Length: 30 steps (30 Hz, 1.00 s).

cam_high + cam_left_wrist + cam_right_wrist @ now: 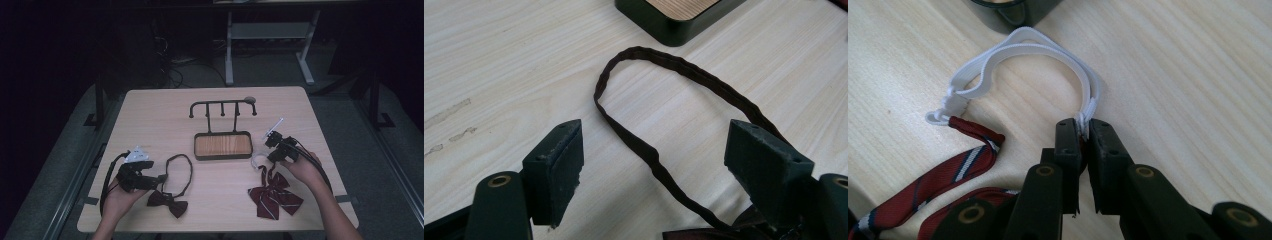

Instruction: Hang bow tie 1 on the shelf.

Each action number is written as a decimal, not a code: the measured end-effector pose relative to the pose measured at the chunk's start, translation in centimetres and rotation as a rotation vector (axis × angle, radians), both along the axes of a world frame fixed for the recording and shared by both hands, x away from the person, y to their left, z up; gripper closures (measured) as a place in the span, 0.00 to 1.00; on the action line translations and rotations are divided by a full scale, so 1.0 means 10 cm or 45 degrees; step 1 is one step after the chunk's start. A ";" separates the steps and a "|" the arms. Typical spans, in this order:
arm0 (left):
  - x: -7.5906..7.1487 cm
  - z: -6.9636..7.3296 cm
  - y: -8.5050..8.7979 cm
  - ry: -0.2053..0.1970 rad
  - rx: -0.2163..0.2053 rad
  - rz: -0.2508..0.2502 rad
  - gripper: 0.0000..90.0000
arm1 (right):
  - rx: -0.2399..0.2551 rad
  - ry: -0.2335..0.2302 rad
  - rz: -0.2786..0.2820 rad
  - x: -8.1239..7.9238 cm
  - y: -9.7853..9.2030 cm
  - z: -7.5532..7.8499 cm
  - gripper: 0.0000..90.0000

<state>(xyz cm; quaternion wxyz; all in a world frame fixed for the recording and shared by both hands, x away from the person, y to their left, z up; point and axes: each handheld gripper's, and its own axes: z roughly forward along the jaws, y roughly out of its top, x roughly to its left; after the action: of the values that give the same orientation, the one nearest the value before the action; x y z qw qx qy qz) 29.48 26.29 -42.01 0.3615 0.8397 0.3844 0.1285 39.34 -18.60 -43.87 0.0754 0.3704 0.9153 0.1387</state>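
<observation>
A dark brown bow tie (168,203) lies at the front left with its strap loop (181,171) spread on the table. My left gripper (162,178) is open beside it; in the left gripper view the brown strap (644,145) runs between the wide-apart jaws of the left gripper (656,145) without touching them. A red striped bow tie (274,196) lies at the front right. My right gripper (1085,125) is shut on its white elastic strap (1023,45), low on the table. In the high view the right gripper (271,159) is just above that tie.
A black hanger stand (222,105) with several pegs rises from a wood-floored tray (196,148) at the table's middle. The tray corner (669,27) is just beyond the brown loop. Table legs and cables are on the dark floor behind.
</observation>
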 end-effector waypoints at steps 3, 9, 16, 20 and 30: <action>0.00 0.00 0.00 0.006 -0.010 0.007 0.27 | -0.004 -0.001 0.000 -0.01 -0.01 0.00 0.91; -0.01 0.00 -0.01 0.001 0.007 -0.003 0.27 | -0.015 -0.011 0.001 -0.01 0.00 0.00 0.86; -0.01 0.00 -0.01 0.002 0.007 -0.005 0.27 | -0.017 -0.008 0.010 -0.03 0.01 0.00 0.85; -0.01 0.00 -0.01 0.002 0.005 -0.003 0.27 | -0.031 0.001 0.013 -0.02 0.02 -0.03 0.88; 0.00 0.01 -0.01 -0.001 0.008 -0.005 0.27 | 0.041 0.029 0.013 -0.02 -0.06 0.04 0.94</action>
<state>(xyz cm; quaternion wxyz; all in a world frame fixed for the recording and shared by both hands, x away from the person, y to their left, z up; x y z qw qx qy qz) 29.43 26.23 -41.96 0.3591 0.8416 0.3821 0.1292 39.13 -19.24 -43.49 0.0582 0.3686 0.9156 0.1495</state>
